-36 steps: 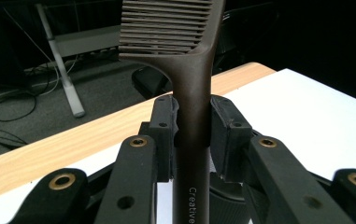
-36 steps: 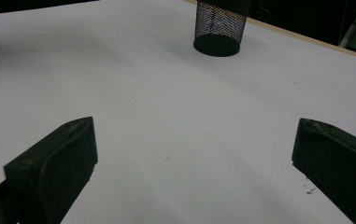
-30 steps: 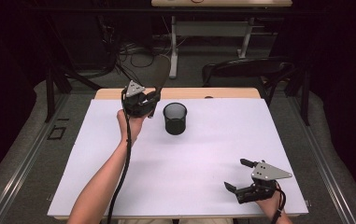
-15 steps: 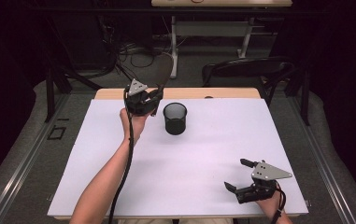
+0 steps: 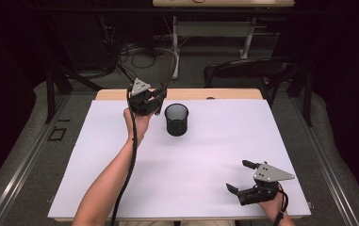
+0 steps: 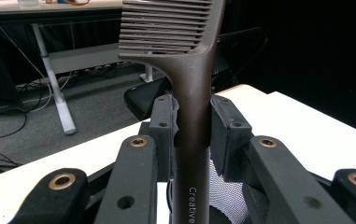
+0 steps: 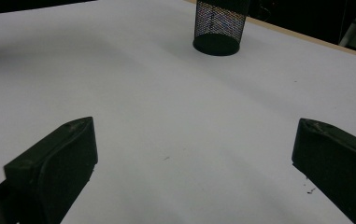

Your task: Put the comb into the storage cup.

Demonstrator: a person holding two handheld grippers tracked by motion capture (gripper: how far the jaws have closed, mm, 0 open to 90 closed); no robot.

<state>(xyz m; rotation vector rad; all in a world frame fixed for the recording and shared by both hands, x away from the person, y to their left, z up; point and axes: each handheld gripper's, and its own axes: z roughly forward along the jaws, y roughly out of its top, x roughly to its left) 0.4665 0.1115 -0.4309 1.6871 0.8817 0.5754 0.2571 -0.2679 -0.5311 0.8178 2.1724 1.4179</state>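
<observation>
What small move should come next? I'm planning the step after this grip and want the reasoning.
Probably shift the left tongs sideways over the mesh cup: they clamp the comb by its handle, the cup stands just beside them with its mouth open, and the right tongs rest open, far off.

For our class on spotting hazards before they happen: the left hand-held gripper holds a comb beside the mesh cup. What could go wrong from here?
1. The left hand-held gripper clamps only the narrow handle of the comb, so the comb may pivot or slip.
2. The mesh cup stands free, looks light and has a narrow mouth; a misjudged lowering could tip it.
3. The right hand-held gripper, open, rests far from the cup and could not steady it.
</observation>
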